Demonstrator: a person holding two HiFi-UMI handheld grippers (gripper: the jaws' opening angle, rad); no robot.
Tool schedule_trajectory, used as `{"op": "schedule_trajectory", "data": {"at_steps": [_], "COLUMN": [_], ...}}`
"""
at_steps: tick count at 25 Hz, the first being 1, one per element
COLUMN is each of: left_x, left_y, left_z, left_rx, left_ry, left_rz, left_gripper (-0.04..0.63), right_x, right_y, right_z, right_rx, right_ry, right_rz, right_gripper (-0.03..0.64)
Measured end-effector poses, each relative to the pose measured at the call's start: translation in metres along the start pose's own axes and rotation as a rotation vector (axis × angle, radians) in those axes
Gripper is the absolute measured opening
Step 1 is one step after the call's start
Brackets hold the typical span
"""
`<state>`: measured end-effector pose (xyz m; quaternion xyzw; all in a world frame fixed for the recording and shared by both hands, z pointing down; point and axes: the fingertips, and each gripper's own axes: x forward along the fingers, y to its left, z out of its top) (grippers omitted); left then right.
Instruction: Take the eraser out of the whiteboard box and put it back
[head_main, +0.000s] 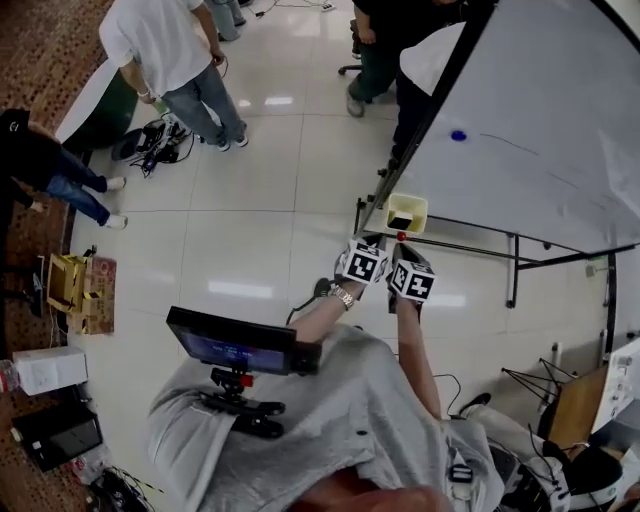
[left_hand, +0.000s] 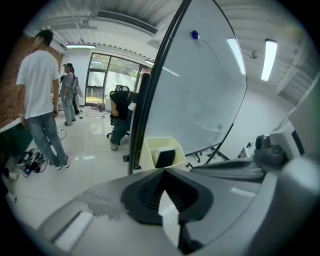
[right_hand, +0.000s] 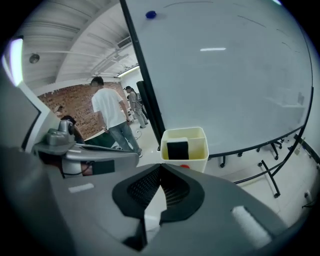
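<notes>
A pale yellow whiteboard box hangs at the lower left corner of the whiteboard. The black eraser stands inside it, leaning on the back wall. Both grippers are just short of the box, apart from it, and point at it. My left gripper is shut and empty; in the left gripper view its tips meet below the box and eraser. My right gripper is shut with nothing in it. The right gripper view puts its tips right under the box and eraser.
A small red dot sits on the box's front. A blue magnet sticks to the board. The board's stand legs spread to the right. Several people stand on the tiled floor at the back left. Cardboard boxes lie at the far left.
</notes>
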<state>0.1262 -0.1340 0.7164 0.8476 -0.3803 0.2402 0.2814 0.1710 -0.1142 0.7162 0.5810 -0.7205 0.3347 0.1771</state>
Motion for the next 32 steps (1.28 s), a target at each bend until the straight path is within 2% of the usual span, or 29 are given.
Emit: {"op": "schedule_trajectory", "data": {"at_steps": [5,9,13,18,23,27,32], "left_x": [-0.018,-0.039,-0.055,-0.069,-0.078,-0.081,-0.085], "left_y": [-0.054,-0.07,-0.07,-0.061,-0.047,-0.036,-0.027], "left_z": [-0.064,-0.104,-0.101,-0.088,-0.083,-0.085,-0.076], "left_rx": [0.01,-0.007,0.002,0.008,0.046,0.017,-0.007], "left_ry": [0.028,0.063,0.042,0.013,-0.001,0.013,-0.011], "left_rz": [0.043,0.08,0.094,0.111,0.133,0.127,0.126], "left_gripper": [0.004,0.005,0.005,0.005,0.02,0.021,0.026], "right_x": [-0.047,-0.068,-0.076,-0.079,-0.073,-0.069,-0.066], "right_y": [0.007,0.009,0.022,0.039,0.051,0.066,0.059], "right_z": [-0.046,-0.081,-0.088,-0.077,-0.078,-0.07,-0.064], "right_rx": [-0.019,-0.019,-0.047,-0.088,-0.085,-0.112,-0.11], "right_ry": [0.017,0.051,0.047,0.023,0.032,0.017,0.007], "right_rz": [0.096,0.127,0.138,0.133,0.135,0.143,0.105], "right_gripper": [0.003,0.002,0.002,0.002,0.002,0.002,0.002]}}
